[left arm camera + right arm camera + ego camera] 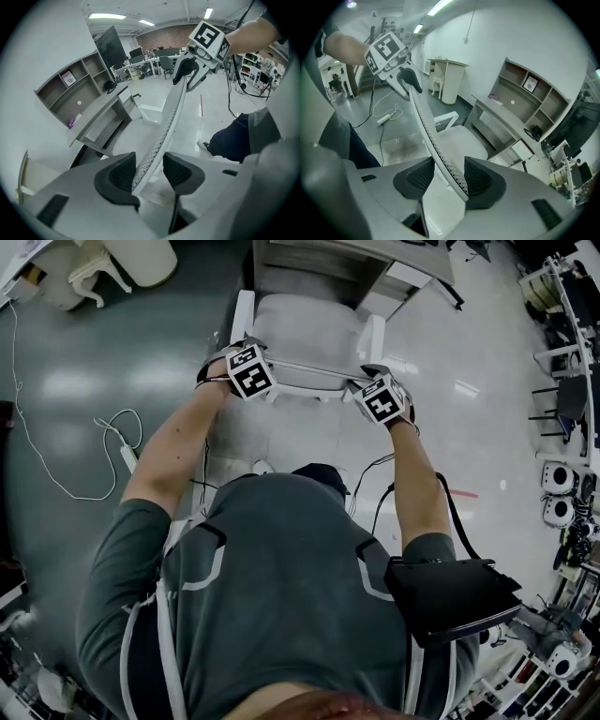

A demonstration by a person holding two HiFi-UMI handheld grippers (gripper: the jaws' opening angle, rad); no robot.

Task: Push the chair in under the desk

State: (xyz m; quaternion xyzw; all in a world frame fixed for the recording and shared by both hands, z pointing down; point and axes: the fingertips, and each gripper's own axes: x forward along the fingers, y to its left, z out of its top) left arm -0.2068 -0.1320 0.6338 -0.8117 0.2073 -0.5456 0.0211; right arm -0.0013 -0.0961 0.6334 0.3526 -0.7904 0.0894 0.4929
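Grey floor, mostly bare around the work spot. The table sits at the top of the head view with shelving on top, and its knee space faces the person.

The white chair stands right in front of the table. The front of the seat is about at the table's edge, and most of the seat is still outside. Judged not yet pushed in, with room left underneath. The armrests look narrower than the opening, but I can't be sure.

The backrest is upright, and its top edge runs between both hands.

The left tongs are apart, straddling the top edge near its left end. The edge lies close to one pad with a gap at the other. The right tongs do the same near the right end: apart, with the edge leaning on one pad, not clamped. With one hand near each end, a push should go straight without swivelling the chair.

A power strip and its cord lie on the floor to the left, well apart from the chair's path.
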